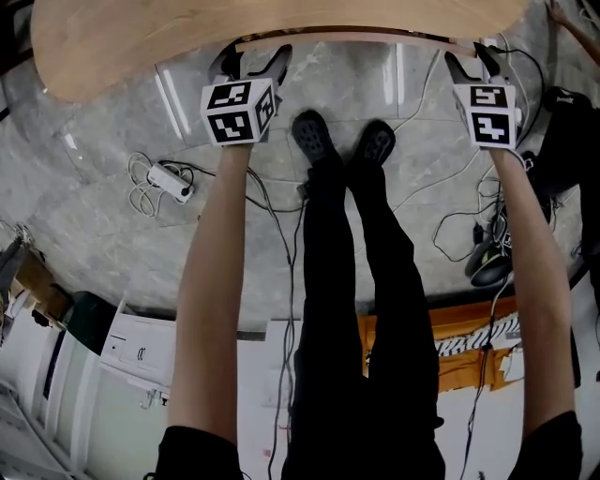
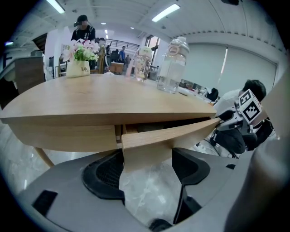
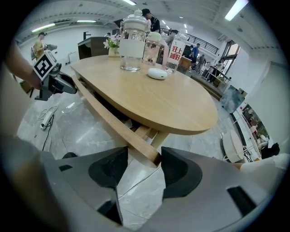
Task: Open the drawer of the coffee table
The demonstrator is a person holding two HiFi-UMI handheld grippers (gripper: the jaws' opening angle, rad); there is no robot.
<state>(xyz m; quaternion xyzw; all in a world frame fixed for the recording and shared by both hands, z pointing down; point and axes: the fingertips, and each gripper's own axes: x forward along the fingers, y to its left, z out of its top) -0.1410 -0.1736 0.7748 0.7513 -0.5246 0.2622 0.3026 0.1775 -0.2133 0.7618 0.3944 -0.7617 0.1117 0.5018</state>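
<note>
In the head view, the coffee table (image 1: 281,23) is seen along the top of the frame, above a grey marbled floor (image 1: 112,216). Its drawer front (image 1: 347,37) shows as a pale strip standing slightly out from the table's near edge. The left gripper (image 1: 255,56) is set at its left end and the right gripper (image 1: 472,58) at its right end.

In the left gripper view, the jaws are clenched on the end of the drawer front, which is drawn out a little, with a dark gap behind it. Bottles (image 2: 172,63) and flowers (image 2: 81,52) are seen on the tabletop.

In the right gripper view, the other end of the drawer front is grasped between the pads, and a glass jar (image 3: 132,43) is seen on the table
</note>
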